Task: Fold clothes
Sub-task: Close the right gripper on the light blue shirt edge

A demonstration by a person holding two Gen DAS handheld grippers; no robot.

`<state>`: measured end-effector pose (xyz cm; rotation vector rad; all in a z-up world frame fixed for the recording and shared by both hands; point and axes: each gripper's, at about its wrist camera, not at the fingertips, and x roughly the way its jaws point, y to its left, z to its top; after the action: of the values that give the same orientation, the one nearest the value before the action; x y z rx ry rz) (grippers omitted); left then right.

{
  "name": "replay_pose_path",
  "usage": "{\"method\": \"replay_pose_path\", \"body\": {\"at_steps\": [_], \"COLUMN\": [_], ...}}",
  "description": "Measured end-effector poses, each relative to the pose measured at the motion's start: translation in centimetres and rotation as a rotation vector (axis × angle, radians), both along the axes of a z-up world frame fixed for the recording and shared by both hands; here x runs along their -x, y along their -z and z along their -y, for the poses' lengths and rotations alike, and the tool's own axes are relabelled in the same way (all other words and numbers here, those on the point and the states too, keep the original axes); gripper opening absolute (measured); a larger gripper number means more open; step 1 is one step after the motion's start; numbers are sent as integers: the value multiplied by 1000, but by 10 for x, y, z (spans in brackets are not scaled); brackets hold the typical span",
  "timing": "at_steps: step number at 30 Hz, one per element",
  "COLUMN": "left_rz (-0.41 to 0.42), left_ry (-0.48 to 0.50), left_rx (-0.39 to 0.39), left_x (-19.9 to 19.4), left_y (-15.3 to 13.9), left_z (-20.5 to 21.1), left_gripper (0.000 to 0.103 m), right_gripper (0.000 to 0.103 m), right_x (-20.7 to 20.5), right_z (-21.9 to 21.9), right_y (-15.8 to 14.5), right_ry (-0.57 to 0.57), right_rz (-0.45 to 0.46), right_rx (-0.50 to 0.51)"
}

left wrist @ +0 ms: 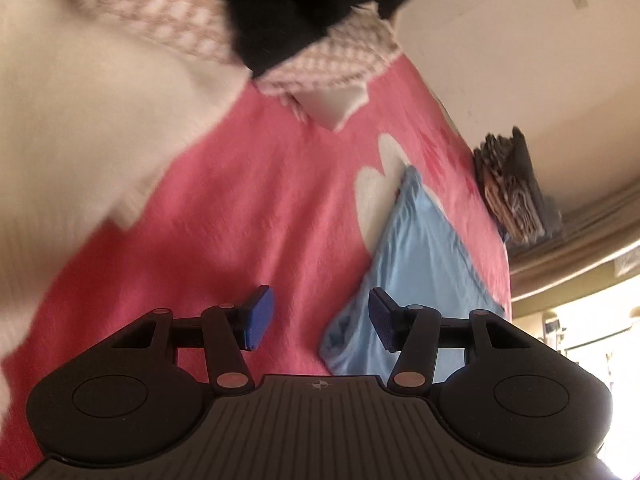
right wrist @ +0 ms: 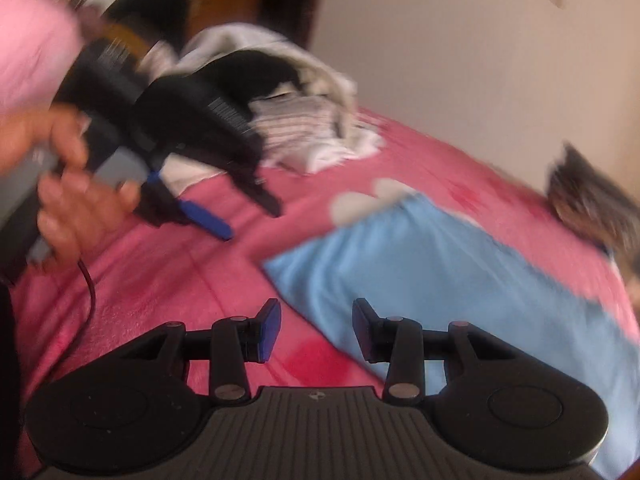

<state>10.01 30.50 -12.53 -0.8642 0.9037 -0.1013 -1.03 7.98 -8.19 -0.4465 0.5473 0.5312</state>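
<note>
The light blue garment [right wrist: 440, 280] lies flat on the pink bed [right wrist: 160, 288], thin, limp, light; best pinched at a corner; left tongs [left wrist: 320, 320] and right tongs [right wrist: 316, 330] both gape empty.

Bed, covered by a pink fleece blanket [left wrist: 248, 208] with white heart shapes and darker red marks; it is filling most of both views.

Lying directly on it:
- a light blue garment [right wrist: 460, 280], spreading flat over the near right part, its far end overlapping the white hearts;
- a heap of unfolded clothes [right wrist: 296, 92] at the far end, with white, striped and black pieces lying mixed together;
- a cream knitted piece with a pink-and-white checked band [left wrist: 172, 20], blurred, a black garment [left wrist: 304, 4] resting against it;
- a dark patterned stack [left wrist: 512, 188] sitting at the right edge, by the wall.
</note>
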Motion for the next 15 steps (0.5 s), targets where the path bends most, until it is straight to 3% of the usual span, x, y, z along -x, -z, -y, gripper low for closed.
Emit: {"method": "replay_pose_path", "body": {"at_steps": [3, 15], "left_rz": [-8, 7], "left_ry": [-6, 7], "left_rx": [39, 68], "left_x": [-3, -9], "left_y": [6, 10], "left_z": [-1, -2], "left_gripper": [52, 52], "right_gripper": [42, 41], "right_x": [-8, -32], "right_z": [-26, -57], "right_y": [14, 46], "right_ry": [-57, -32], "right_rz": [42, 71], "right_rx": [77, 158]}}
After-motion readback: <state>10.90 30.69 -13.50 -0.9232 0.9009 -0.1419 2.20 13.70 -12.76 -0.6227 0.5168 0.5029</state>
